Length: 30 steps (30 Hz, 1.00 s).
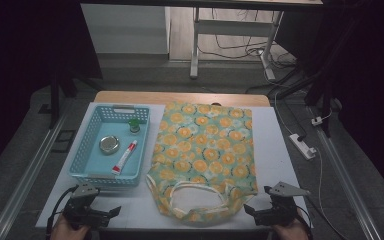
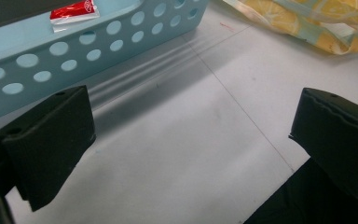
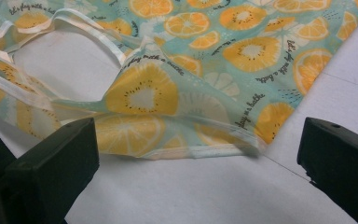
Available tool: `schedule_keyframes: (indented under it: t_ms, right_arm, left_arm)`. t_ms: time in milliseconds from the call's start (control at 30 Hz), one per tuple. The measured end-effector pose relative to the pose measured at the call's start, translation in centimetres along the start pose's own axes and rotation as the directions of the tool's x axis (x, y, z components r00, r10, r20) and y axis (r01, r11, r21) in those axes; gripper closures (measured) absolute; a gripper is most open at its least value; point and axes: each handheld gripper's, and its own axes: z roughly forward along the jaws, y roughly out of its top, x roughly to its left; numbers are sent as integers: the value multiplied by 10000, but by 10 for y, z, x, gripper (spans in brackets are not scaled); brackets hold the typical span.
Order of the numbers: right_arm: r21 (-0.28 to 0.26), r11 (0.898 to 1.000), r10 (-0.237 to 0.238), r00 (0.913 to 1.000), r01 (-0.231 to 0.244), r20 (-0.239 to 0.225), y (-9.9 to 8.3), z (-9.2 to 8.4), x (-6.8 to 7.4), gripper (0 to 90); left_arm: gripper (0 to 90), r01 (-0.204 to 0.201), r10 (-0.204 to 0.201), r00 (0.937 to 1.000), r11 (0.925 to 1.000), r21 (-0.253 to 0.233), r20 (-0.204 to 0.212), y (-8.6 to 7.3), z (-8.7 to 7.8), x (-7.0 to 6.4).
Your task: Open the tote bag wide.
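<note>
Left gripper [image 1: 111, 212]: held low at the near left corner of the white table [image 1: 275, 150], jaws spread wide and empty, aimed right and slightly far, toward the gap between basket and bag. The left hand [image 1: 70, 231] grips it from the near edge. In the left gripper view, the two black jaws stand well apart over bare tabletop, with the basket wall to their far left and a corner of the bag at far right.

Right gripper [image 1: 250, 212]: held low at the near right corner, jaws also spread wide and empty, aimed left toward the bag's near right corner. The right hand [image 1: 291, 231] holds it from the near edge. In the right gripper view, the bag's hem lies just beyond the jaws, not touching them.

Flat fabric tote bag with orange-slice print on pale green [image 1: 205, 150]: lies on the table centre, long axis running near to far. Its mouth faces the near edge; the cream strap handles [image 1: 200, 192] loop out there, between the two grippers. The near hem is rumpled and slightly lifted.

Light blue perforated plastic basket [image 1: 87, 145]: left of the bag, just beside it, long axis near to far. Inside: a round silver metal tin [image 1: 109, 145] at centre left, a red-and-white tube [image 1: 124, 156] lying diagonally to its right with its red end near, and a small green-capped item [image 1: 134, 125] toward the far right corner; type not resolvable.
</note>
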Motion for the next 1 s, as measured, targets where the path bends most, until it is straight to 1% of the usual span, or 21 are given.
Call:
schedule_keyframes:
  t_ms: [200,467,667,900,1000]
  right_arm:
    - [86,9999,-70,10000,71,-28,1,1,1,0]
    - [-69,10000,43,10000,-44,-74,1,-1,0,0]
    - [-243,9996,-112,9999,110,-57,5,-4,2,0]
    - [-66,9998,-210,9996,208,-213,5,-1,4,0]
    - [-149,9996,-262,9995,260,-193,6,-2,5,0]
  left_arm:
    - [0,7,-7,10000,10000,9,66,0,0,0]
    - [0,-24,24,10000,10000,-8,13,0,0,0]
    - [0,-90,90,9999,10000,-6,-45,0,0,-1]
    - [0,-119,119,9999,9999,8,-23,0,0,-1]
    - [0,-107,107,9999,9999,4,-14,0,0,-1]
